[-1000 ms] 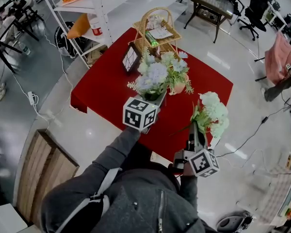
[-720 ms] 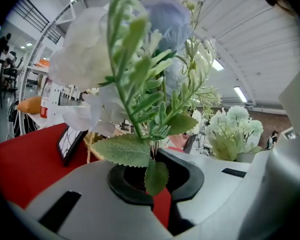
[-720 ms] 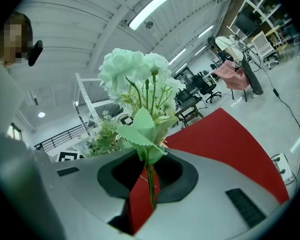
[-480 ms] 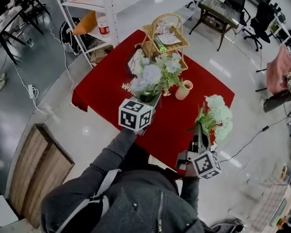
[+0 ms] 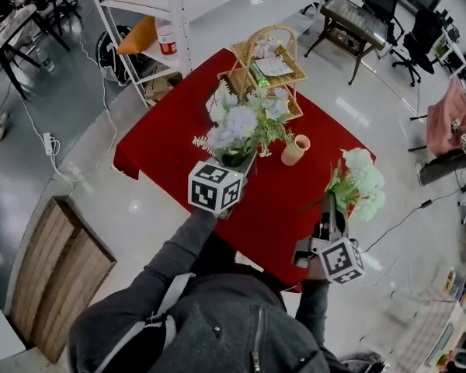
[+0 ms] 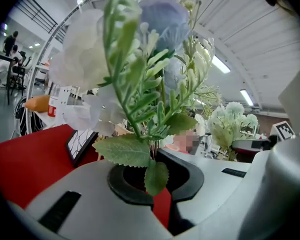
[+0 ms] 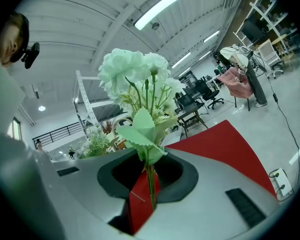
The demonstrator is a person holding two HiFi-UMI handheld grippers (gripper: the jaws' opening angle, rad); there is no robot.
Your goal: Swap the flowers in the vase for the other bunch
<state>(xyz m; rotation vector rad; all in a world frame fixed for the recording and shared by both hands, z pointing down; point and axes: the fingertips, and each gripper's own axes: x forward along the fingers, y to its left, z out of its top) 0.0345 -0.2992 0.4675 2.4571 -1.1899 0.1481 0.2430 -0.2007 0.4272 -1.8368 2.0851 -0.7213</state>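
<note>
My left gripper (image 5: 245, 160) is shut on the stems of a blue-and-white bunch (image 5: 245, 123), held up over the red table (image 5: 171, 142). The left gripper view shows the stems and a leaf (image 6: 151, 160) pinched in the left gripper (image 6: 155, 176). A small peach vase (image 5: 295, 150) stands with nothing in it, just right of that bunch. My right gripper (image 5: 334, 212) is shut on a pale green bunch (image 5: 361, 185) above the table's right corner. Its thin stem (image 7: 150, 181) runs down between the jaws of the right gripper (image 7: 149, 186).
A wicker basket (image 5: 268, 64) with papers stands at the table's far side, with a dark picture frame (image 5: 220, 99) beside it. A white shelf unit (image 5: 167, 14) stands behind the table on the left. A wooden board (image 5: 50, 278) lies on the floor at left.
The blue-and-white bunch has shifted left, off the vase, which now shows bare. My right gripper with the pale green bunch has drifted right and slightly up.
</note>
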